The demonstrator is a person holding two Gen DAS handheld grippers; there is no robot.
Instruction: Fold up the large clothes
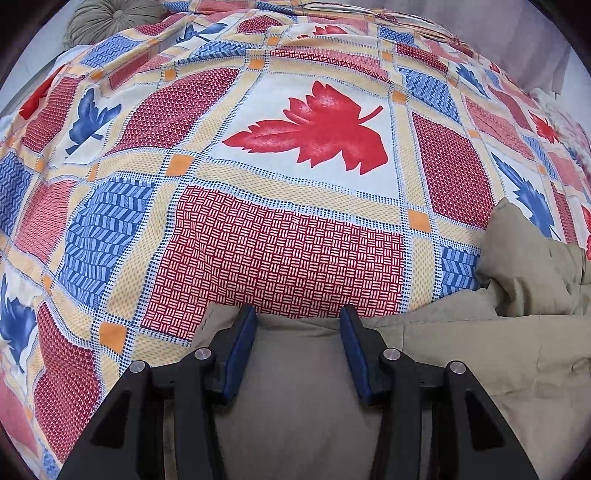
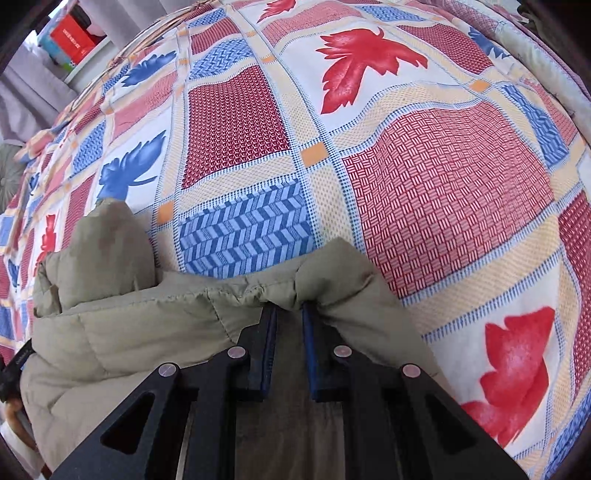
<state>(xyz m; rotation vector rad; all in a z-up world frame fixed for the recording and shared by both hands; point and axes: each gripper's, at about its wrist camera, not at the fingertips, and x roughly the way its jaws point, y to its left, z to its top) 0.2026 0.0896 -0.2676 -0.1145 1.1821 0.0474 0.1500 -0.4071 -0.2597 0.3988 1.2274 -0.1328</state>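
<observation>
A: Left wrist view first. Seen there?

B: Left gripper (image 1: 298,317) pointing steeply down, blue pads (image 1: 242,350) apart, the khaki padded jacket (image 1: 461,350) spread between and under them. Whether the pads press the cloth: cannot tell. Jacket lying on the patterned bedspread (image 1: 288,254), filling the lower right of the view, one puffed lump rising at the right side. Big red leaf print (image 1: 314,133) on the bedspread beyond the jacket's edge. Round olive cushion (image 1: 110,18) past the bedspread's far left corner.

A: And the right wrist view?

B: Right gripper (image 2: 289,306) also tilted steeply down, pads close together, clamped on a bunched fold at the jacket (image 2: 129,321) edge, cloth puffing out above the tips. Jacket stretching leftward from the grip over the bedspread (image 2: 443,192), another lump standing at its left end. Red box (image 2: 72,35) on a pale ledge beyond the bedspread's far left corner.
</observation>
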